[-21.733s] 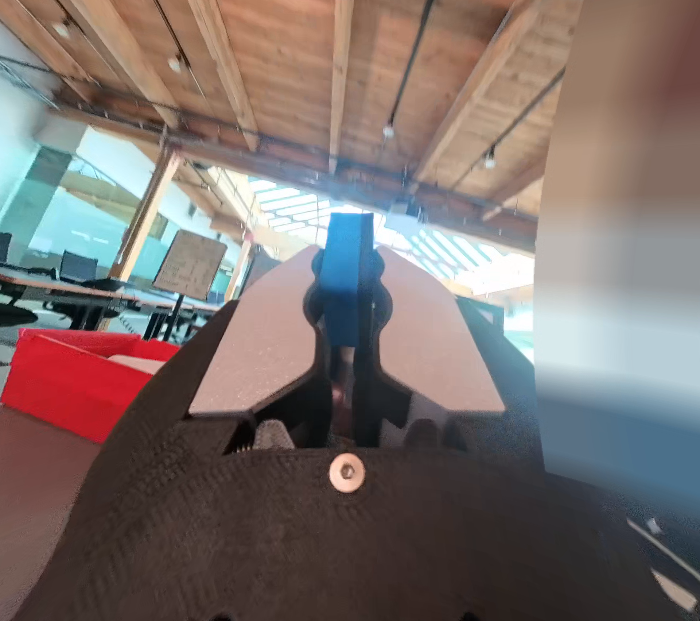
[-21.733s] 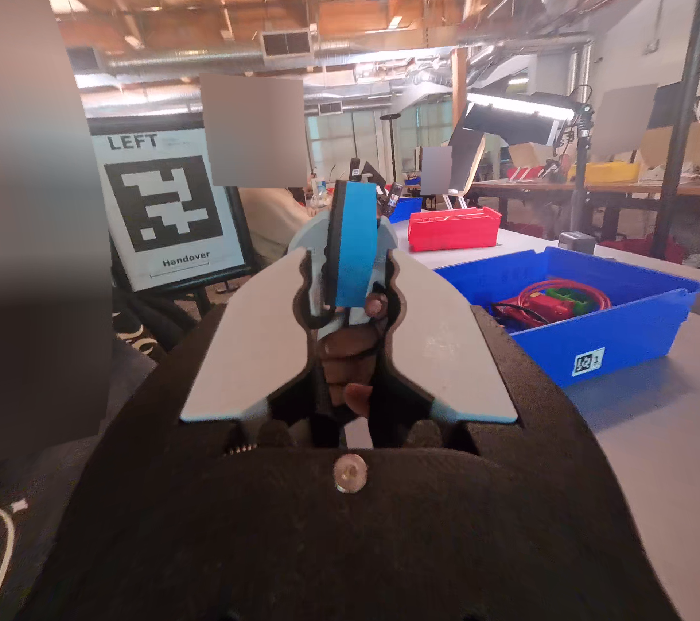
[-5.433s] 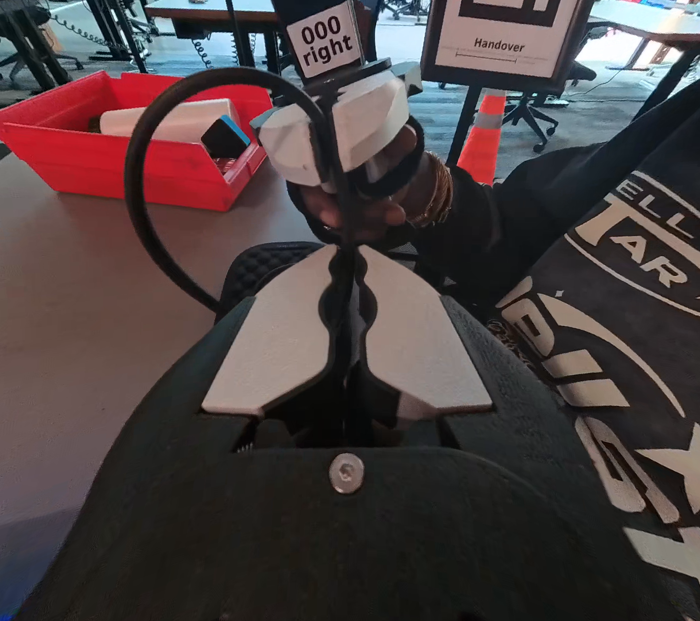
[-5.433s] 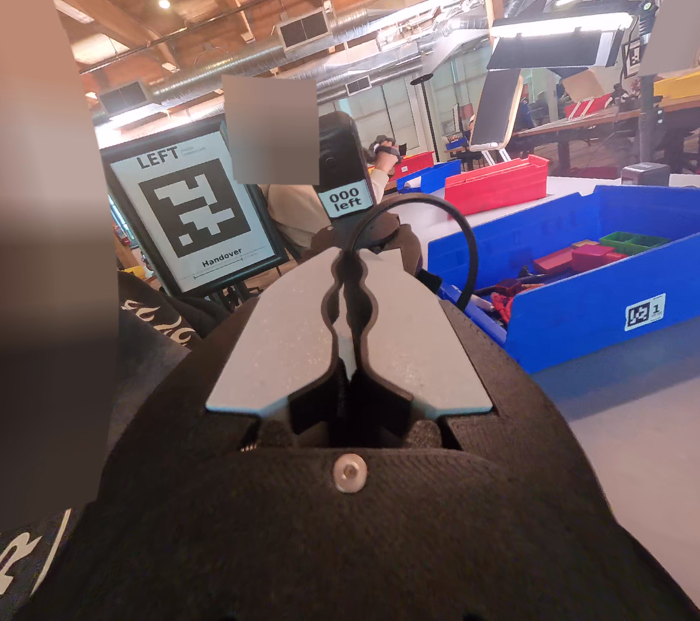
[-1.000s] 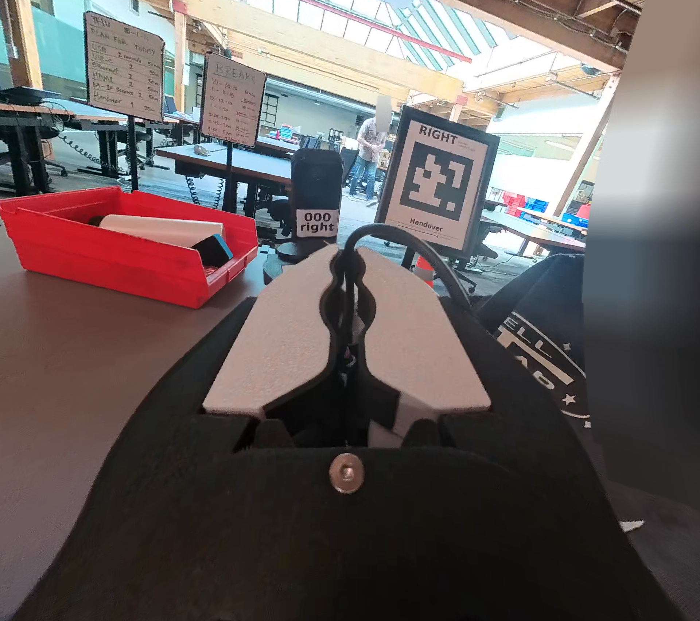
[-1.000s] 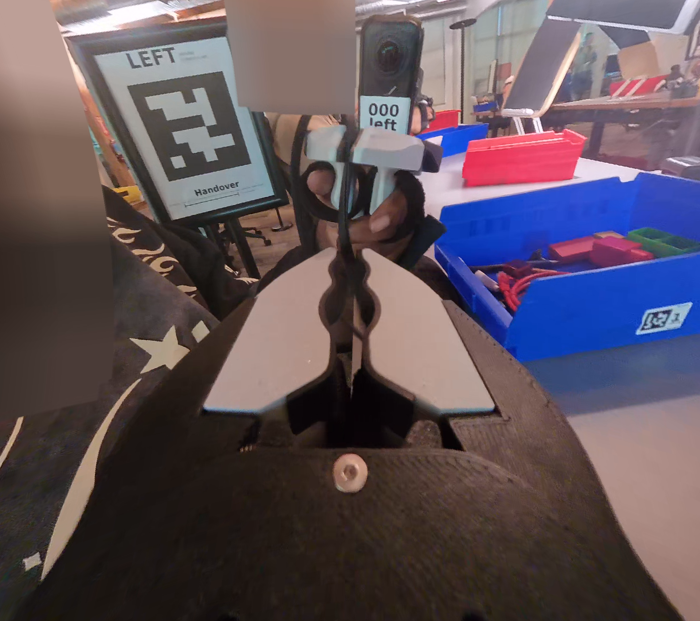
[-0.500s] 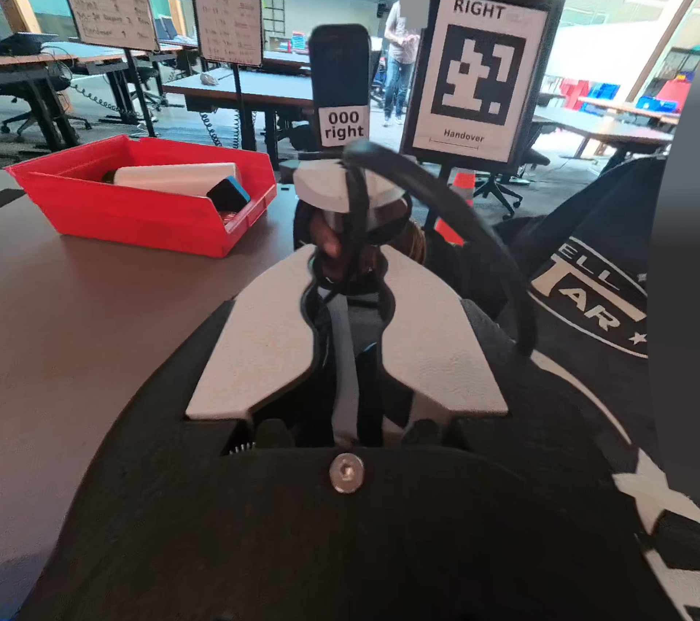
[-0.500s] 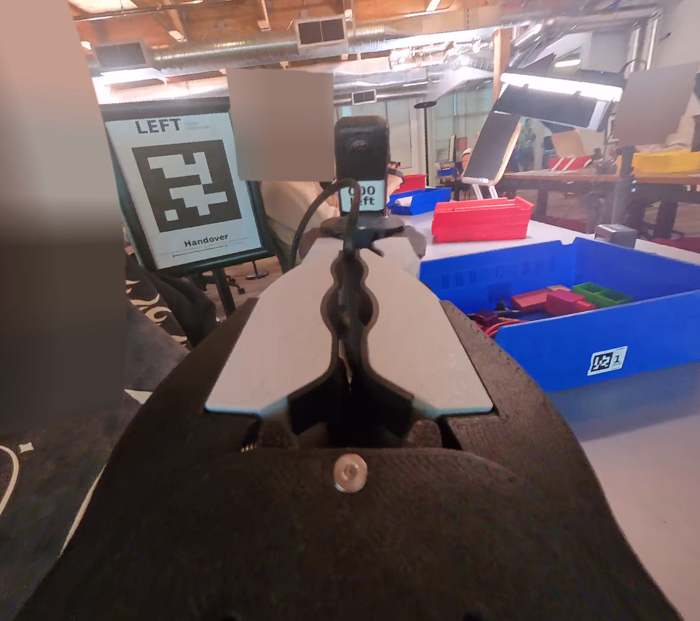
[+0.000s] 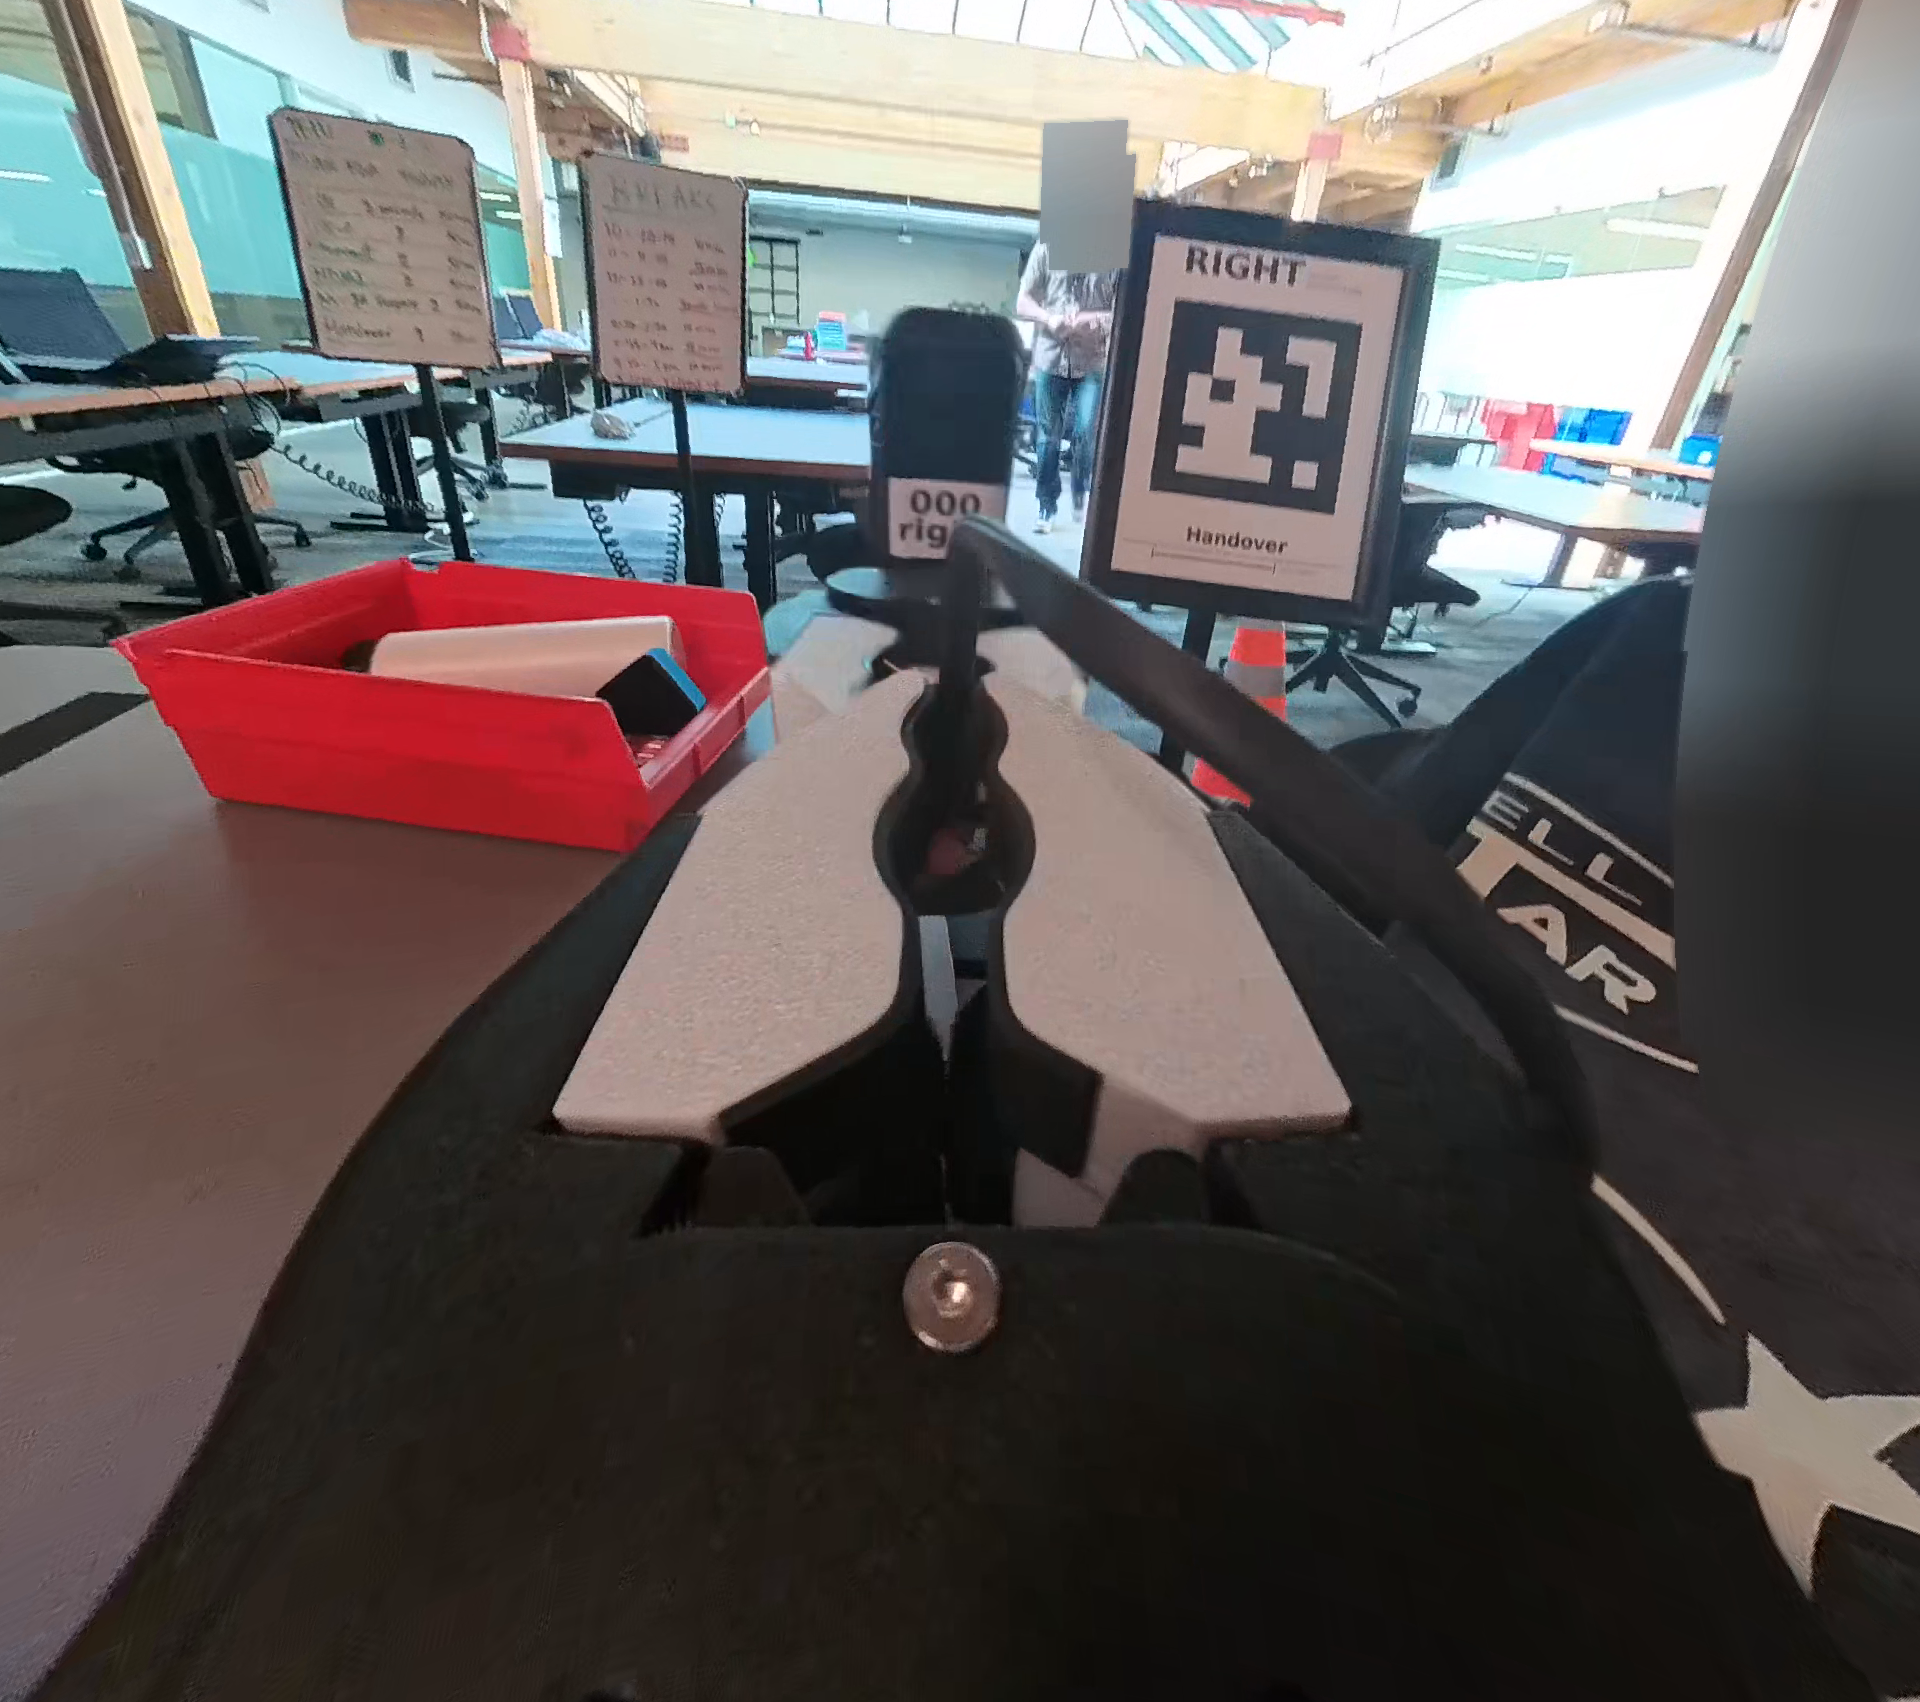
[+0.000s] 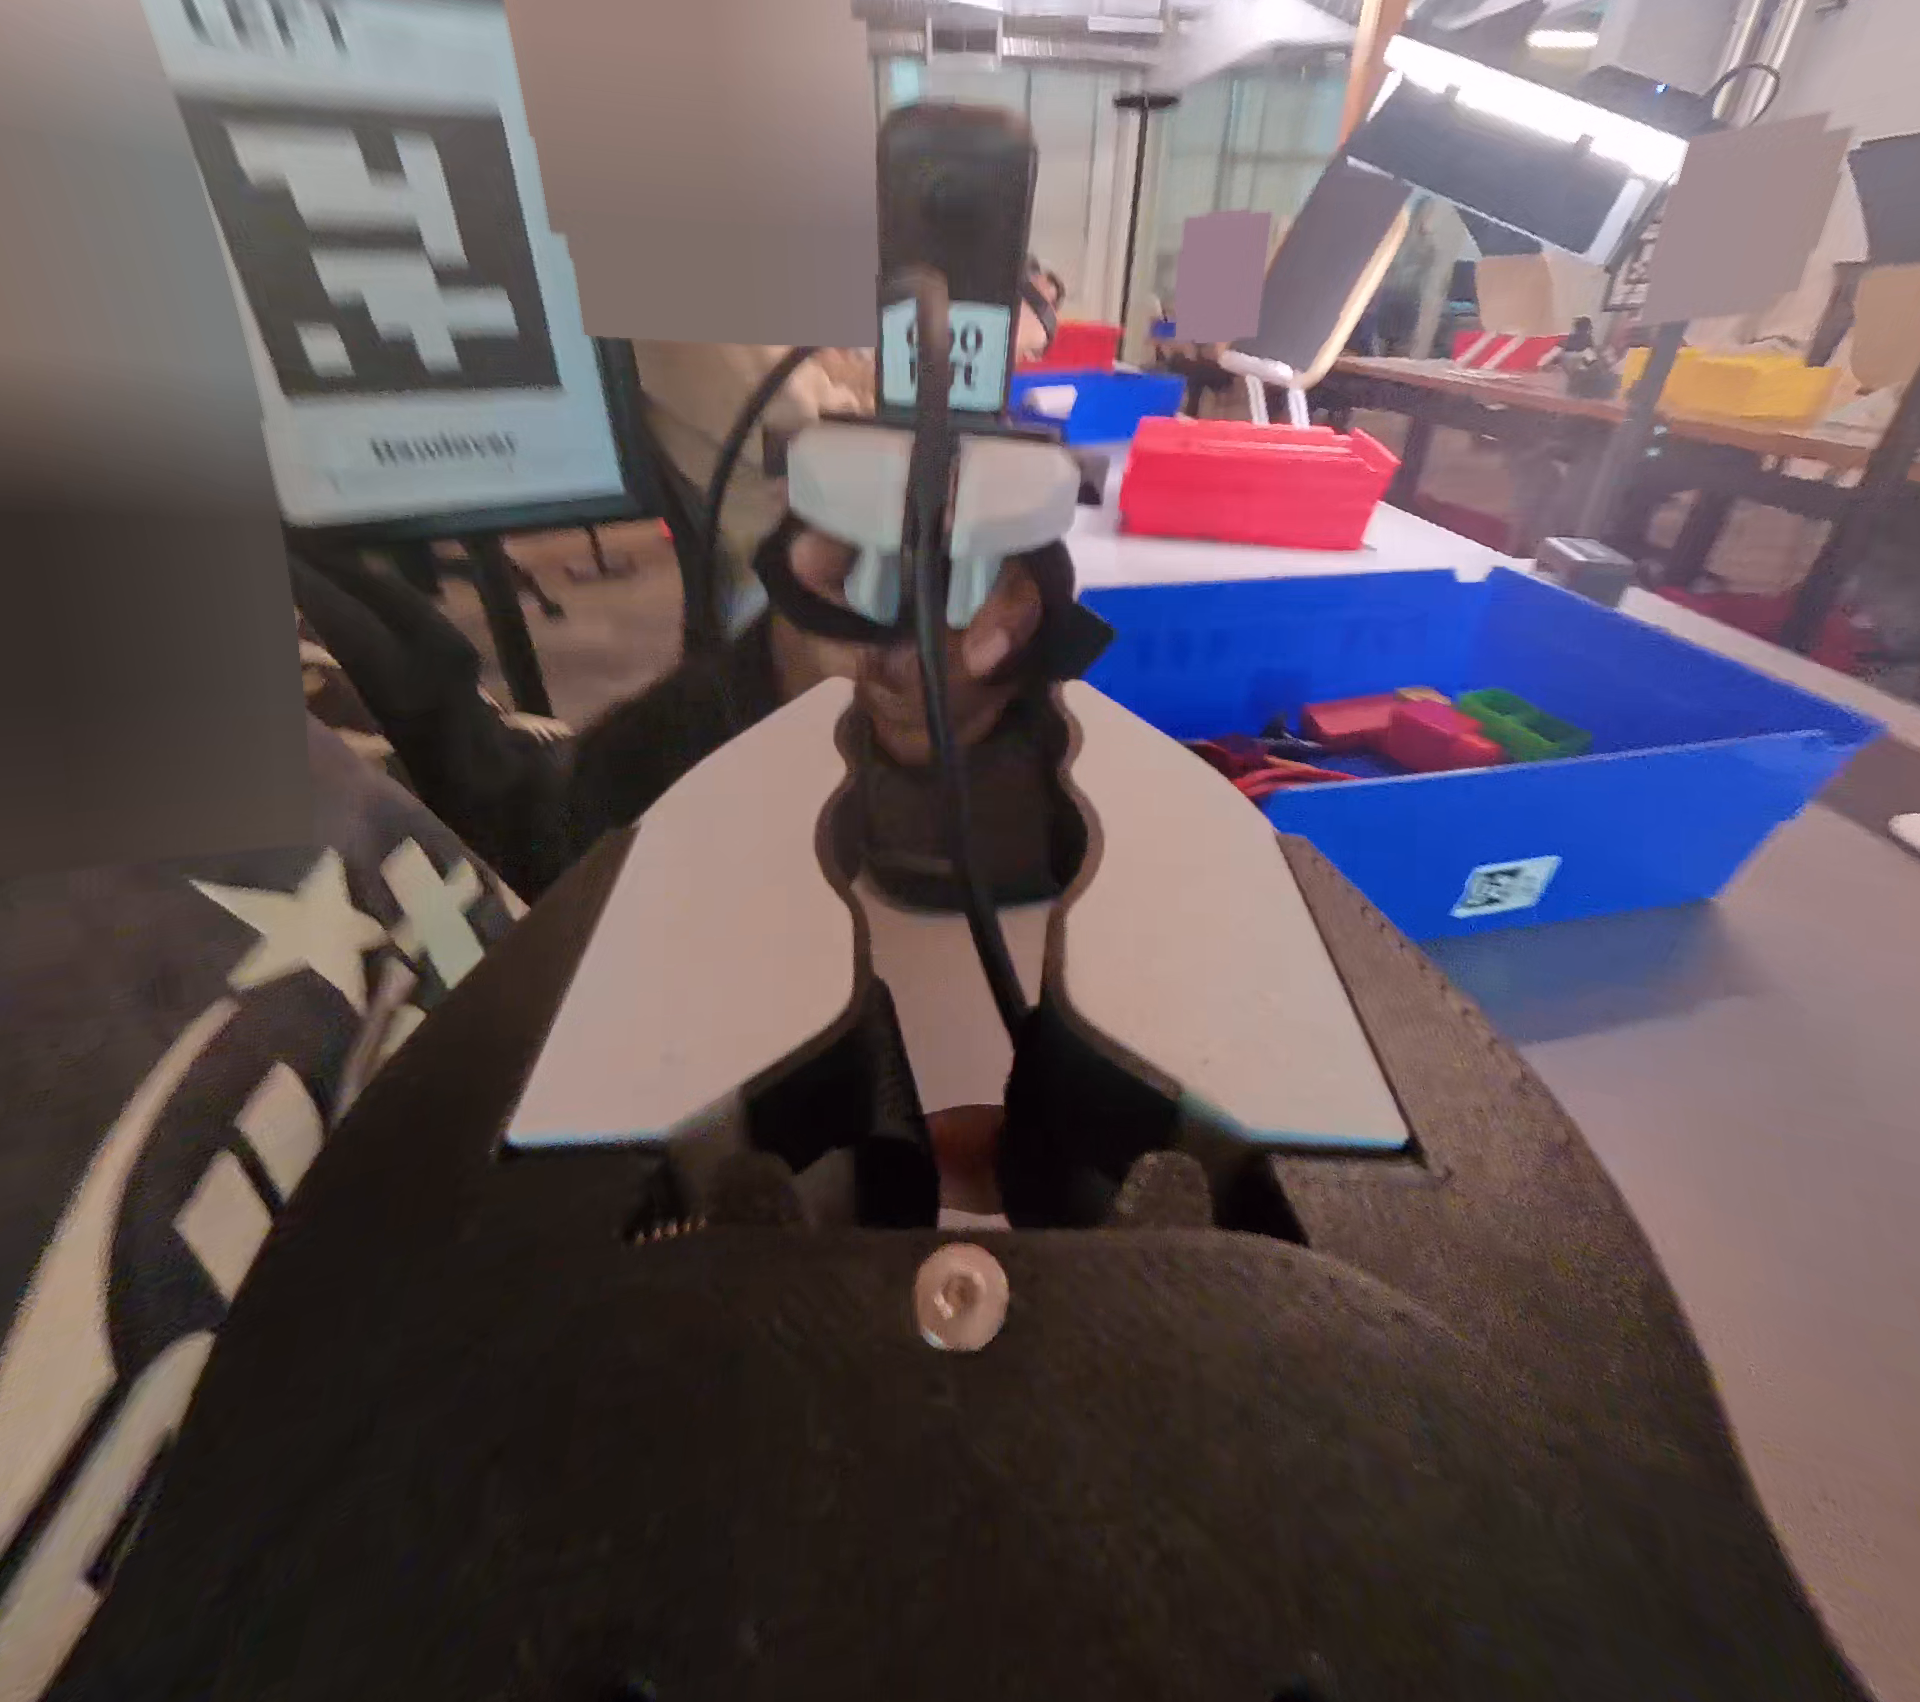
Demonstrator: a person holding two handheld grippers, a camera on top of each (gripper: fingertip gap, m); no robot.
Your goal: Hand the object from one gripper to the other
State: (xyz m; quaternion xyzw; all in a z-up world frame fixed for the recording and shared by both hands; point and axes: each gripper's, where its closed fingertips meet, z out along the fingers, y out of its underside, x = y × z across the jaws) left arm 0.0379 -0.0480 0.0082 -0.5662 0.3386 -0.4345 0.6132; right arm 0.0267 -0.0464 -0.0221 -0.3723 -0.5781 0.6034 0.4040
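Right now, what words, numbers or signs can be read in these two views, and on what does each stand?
I won't repeat wording; these things bear it:
Black-framed white marker sign: legible print.
Two handwritten whiteboards: mostly too small.
White label on black upright camera: partly hidden by the black cable.
Blue plastic bin's sticker: blurred.
Black garment: white lettering, cut off.

Red bin (image 9: 416, 743) on brown table (image 9: 208, 977)

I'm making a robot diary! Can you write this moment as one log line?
object: black cable | left gripper: shut on it | right gripper: open, cable passing between its fingers
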